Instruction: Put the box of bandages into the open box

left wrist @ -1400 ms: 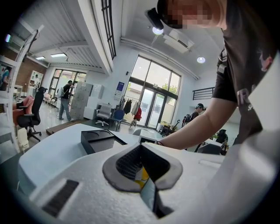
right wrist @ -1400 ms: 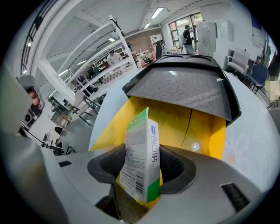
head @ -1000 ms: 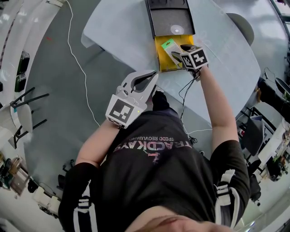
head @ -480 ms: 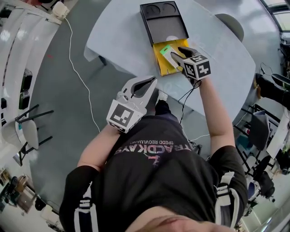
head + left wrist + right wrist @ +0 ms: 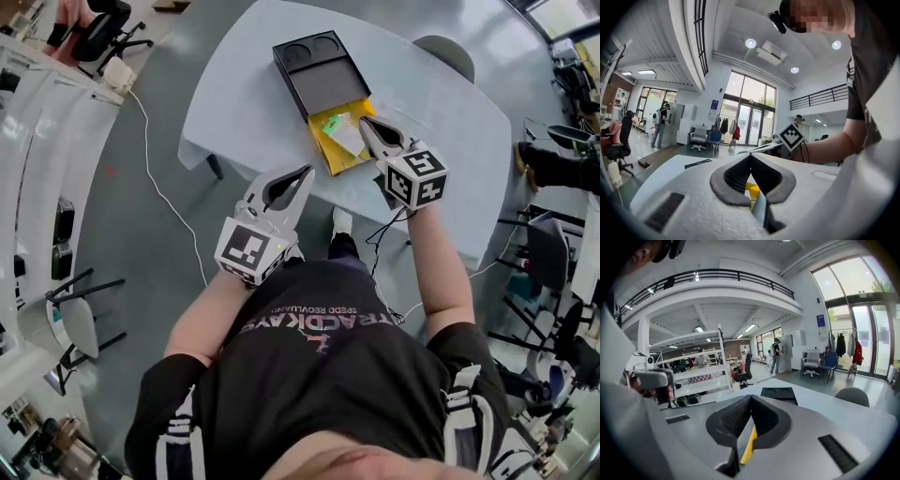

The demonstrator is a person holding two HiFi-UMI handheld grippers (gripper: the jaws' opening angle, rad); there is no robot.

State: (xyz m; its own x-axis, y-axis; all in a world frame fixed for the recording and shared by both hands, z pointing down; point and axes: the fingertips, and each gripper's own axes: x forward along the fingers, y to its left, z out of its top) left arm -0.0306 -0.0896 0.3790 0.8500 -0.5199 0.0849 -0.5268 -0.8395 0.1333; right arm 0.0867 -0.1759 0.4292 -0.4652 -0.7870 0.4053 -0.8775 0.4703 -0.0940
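The bandage box (image 5: 343, 134), white with a green end, lies inside the open yellow box (image 5: 330, 159) at the near edge of the table. A black tray-like lid (image 5: 317, 66) adjoins the yellow box on its far side. My right gripper (image 5: 365, 123) hovers at the yellow box's right rim, beside the bandage box, jaws shut with nothing between them. In the right gripper view its jaws (image 5: 751, 398) meet at the tips. My left gripper (image 5: 307, 172) hangs just off the table's near edge, shut and empty. The left gripper view shows its jaws (image 5: 750, 157) closed.
The pale blue table (image 5: 244, 94) has rounded corners. A grey chair (image 5: 448, 52) stands at its far right. A white cable (image 5: 157, 178) runs over the floor on the left, and a black cable (image 5: 380, 246) hangs below the right gripper. Desks and chairs line both sides.
My right gripper has shut and drawn back a little from over the yellow box, leaving the bandage box lying inside. The left gripper has stayed near the table edge.
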